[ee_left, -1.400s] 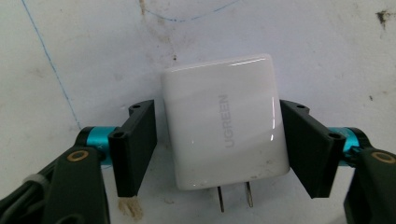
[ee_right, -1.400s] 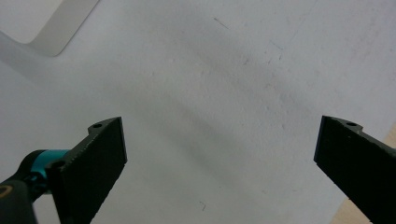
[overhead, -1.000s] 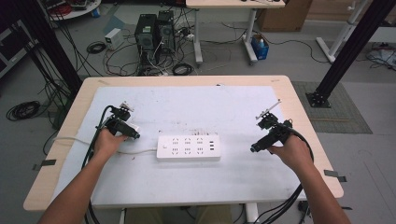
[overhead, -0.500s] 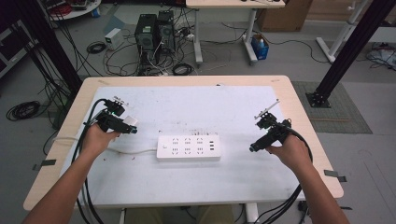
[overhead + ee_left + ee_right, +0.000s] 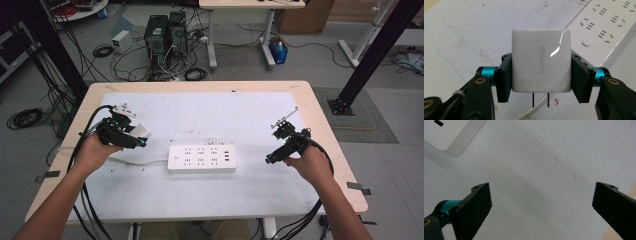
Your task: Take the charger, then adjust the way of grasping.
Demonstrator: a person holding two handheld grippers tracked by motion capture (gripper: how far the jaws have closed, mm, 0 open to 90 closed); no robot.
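Observation:
A white UGREEN charger (image 5: pixel 541 61) with two metal prongs pointing toward the camera is clamped between the black jaws of my left gripper (image 5: pixel 541 75). In the high view that left gripper (image 5: pixel 134 135) hovers above the table at the left, with the white charger (image 5: pixel 141 131) at its tip. A white power strip (image 5: pixel 201 159) lies flat in the middle of the table; its sockets and switch show as the power strip (image 5: pixel 606 27) beyond the charger. My right gripper (image 5: pixel 272 156) is at the right of the strip, its jaws wide apart over bare table, right gripper (image 5: pixel 541 202) holding nothing.
The strip's white cable (image 5: pixel 135 161) runs left under my left hand. The white mat (image 5: pixel 210 115) covers most of the wooden table (image 5: pixel 330 145). A corner of the strip (image 5: pixel 451 135) lies at the upper left of the right gripper view. Computers and cables stand on the floor beyond.
My left hand has lifted the charger up off the table and drawn it a little left and away from the strip. The right hand has kept still.

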